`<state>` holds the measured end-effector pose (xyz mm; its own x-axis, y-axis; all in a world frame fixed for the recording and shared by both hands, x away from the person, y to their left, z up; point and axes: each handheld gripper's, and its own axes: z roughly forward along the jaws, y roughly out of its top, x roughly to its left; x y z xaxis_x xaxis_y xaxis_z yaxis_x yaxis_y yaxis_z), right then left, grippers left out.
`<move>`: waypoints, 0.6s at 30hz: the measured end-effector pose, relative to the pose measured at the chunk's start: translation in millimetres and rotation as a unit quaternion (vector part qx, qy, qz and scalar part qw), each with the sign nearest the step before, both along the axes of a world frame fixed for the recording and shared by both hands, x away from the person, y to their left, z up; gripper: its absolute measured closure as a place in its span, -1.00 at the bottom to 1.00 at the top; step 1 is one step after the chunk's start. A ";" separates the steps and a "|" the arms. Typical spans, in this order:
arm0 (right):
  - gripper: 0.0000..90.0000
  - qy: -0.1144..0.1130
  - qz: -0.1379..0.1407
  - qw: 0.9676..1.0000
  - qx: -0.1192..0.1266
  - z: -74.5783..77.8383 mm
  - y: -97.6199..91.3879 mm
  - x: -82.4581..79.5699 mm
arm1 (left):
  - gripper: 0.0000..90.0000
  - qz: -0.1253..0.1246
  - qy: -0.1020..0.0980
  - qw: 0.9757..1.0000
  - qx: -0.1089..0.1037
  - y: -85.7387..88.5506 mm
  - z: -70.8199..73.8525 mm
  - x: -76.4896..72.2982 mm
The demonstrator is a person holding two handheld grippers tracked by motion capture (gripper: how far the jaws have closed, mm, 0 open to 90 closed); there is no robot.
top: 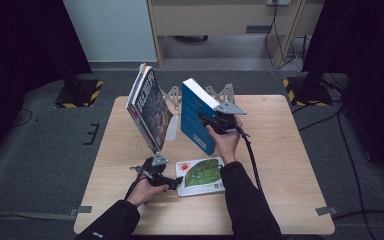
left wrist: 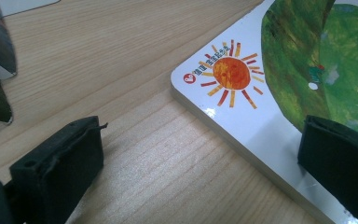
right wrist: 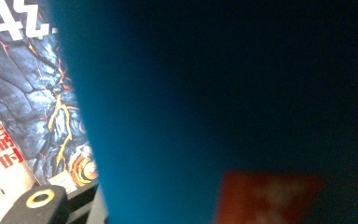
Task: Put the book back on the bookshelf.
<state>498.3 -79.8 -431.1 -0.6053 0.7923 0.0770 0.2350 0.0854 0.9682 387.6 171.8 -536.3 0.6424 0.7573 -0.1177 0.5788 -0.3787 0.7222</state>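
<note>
A thick blue book [top: 194, 116] stands upright on the wooden table [top: 280, 165], lifted at an angle, and my right gripper [top: 208, 121] is shut on its near edge. In the right gripper view its blue cover [right wrist: 177, 102] is close up, with one of my fingers [right wrist: 38, 204] at the lower left. A picture book [top: 202, 175] with an orange sun and green leaf lies flat near the front edge. My left gripper [top: 176, 181] rests at its left corner. Its jaws are open, one over the bare wood and one over the cover [left wrist: 242, 107], around my left gripper [left wrist: 200, 163].
Two or three dark-covered books [top: 149, 106] lean to the left at the back of the table, the front one showing cracked-lava art [right wrist: 42, 93]. Grey metal book-stand brackets [top: 224, 93] stand behind them. The table's right half is bare wood.
</note>
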 end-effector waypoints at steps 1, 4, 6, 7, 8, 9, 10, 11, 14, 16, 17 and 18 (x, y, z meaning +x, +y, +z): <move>0.33 0.002 0.002 1.000 0.001 0.2 0.8 -0.2 | -1.00 0.000 0.000 1.000 0.000 0.0 0.0 0.0; 0.31 0.004 0.010 1.000 0.006 1.0 3.6 -1.1 | -1.00 0.000 0.000 1.000 0.000 0.0 0.0 0.0; 0.30 0.002 0.009 1.000 0.007 1.3 4.9 -1.6 | -1.00 0.000 0.000 1.000 0.000 0.0 0.0 0.0; 0.31 0.002 0.007 1.000 0.007 1.3 5.1 -1.4 | -1.00 0.000 0.000 1.000 0.000 0.0 0.0 0.0; 0.32 -0.002 0.004 1.000 0.005 1.3 5.3 -1.6 | -1.00 0.000 0.000 1.000 0.000 0.0 0.0 0.0; 0.32 -0.006 0.001 1.000 0.003 1.0 5.3 -1.7 | -1.00 0.000 0.000 1.000 0.000 0.0 0.0 0.0; 0.33 -0.010 -0.005 1.000 0.003 0.5 5.4 -1.7 | -1.00 0.000 0.000 1.000 0.000 0.0 0.0 0.0; 0.33 -0.011 -0.010 1.000 0.004 0.3 5.5 -1.8 | -1.00 0.000 0.000 1.000 0.000 0.0 0.0 0.0; 0.34 -0.019 -0.032 0.999 0.014 -1.1 6.9 -1.4 | -1.00 0.001 0.001 1.000 -0.001 -0.3 0.0 0.0; 0.34 -0.025 -0.044 0.999 0.017 -1.9 7.7 -0.7 | -1.00 0.001 0.001 1.000 -0.001 -0.3 0.0 0.0; 0.34 -0.025 -0.048 0.998 0.018 -2.0 8.0 0.4 | -1.00 0.001 0.001 1.000 -0.001 -0.3 0.0 0.0; 0.34 -0.024 -0.052 0.998 0.021 -2.0 8.4 1.8 | -1.00 0.001 0.001 1.000 -0.001 -0.3 0.0 0.0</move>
